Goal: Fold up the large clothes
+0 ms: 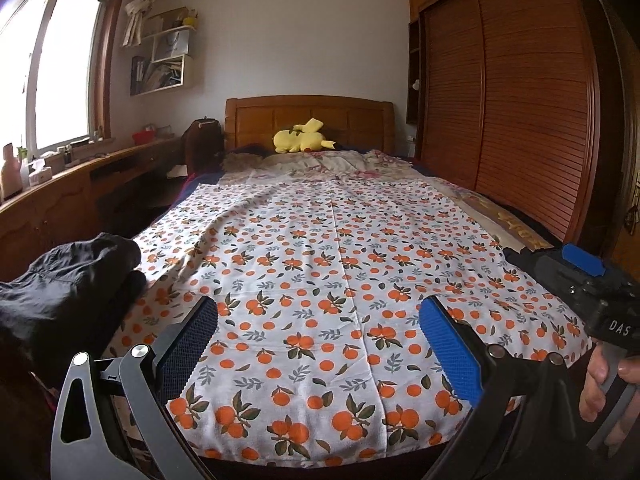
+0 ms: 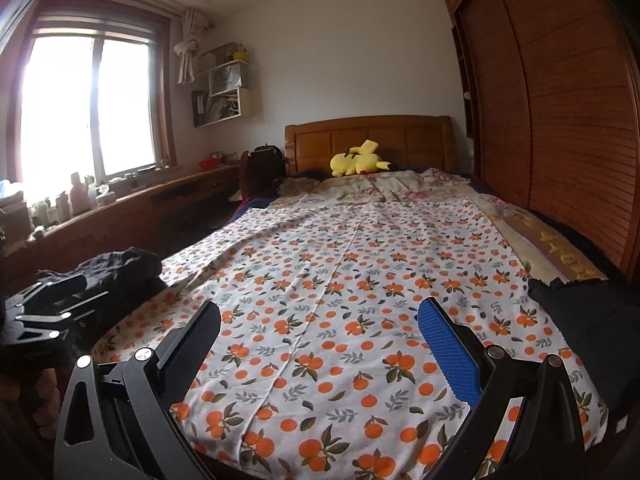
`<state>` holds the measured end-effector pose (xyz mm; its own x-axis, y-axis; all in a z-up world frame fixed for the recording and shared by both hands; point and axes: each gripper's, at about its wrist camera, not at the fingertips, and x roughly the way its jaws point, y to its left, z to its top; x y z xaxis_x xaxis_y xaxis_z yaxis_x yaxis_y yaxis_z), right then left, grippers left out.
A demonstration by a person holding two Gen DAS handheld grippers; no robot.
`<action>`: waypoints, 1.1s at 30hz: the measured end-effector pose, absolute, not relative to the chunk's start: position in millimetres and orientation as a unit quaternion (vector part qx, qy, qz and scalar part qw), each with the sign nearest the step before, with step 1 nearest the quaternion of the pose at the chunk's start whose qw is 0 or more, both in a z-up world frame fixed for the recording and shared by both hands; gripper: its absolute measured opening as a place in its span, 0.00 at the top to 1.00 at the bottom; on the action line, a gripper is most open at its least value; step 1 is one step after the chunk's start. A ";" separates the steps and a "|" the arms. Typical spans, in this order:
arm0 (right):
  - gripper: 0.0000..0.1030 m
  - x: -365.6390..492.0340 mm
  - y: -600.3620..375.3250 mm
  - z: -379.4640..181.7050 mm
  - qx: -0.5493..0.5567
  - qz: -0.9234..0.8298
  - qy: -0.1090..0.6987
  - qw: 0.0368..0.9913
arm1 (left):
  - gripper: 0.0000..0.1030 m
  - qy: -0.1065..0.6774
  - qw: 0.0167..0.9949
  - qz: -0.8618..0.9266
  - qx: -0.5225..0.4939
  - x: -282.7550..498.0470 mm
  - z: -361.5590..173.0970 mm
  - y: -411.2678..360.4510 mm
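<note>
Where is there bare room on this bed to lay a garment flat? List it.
The free patch is the middle of the orange-print sheet, between the dark clothes pile on the left edge and the dark garment on the right edge. The headboard end is crowded: rumpled bedding and a yellow plush toy.

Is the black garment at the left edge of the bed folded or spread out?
Not spread: the black garment lies bunched in a heap. Whether neatly folded, cannot tell.
</note>
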<state>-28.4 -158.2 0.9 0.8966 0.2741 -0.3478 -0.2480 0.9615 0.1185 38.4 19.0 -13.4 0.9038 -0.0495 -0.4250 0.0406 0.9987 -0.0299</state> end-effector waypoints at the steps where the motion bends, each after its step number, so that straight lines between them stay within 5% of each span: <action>1: 0.07 -28.2 -157.9 -0.1 0.035 0.133 0.184 0.973 | 0.02 0.217 0.976 -0.022 -0.009 37.7 -13.4 19.0; 33: 0.07 -25.3 -160.2 -1.2 0.039 0.132 0.186 0.973 | 0.02 0.217 0.976 -0.022 -0.011 40.7 -14.0 21.8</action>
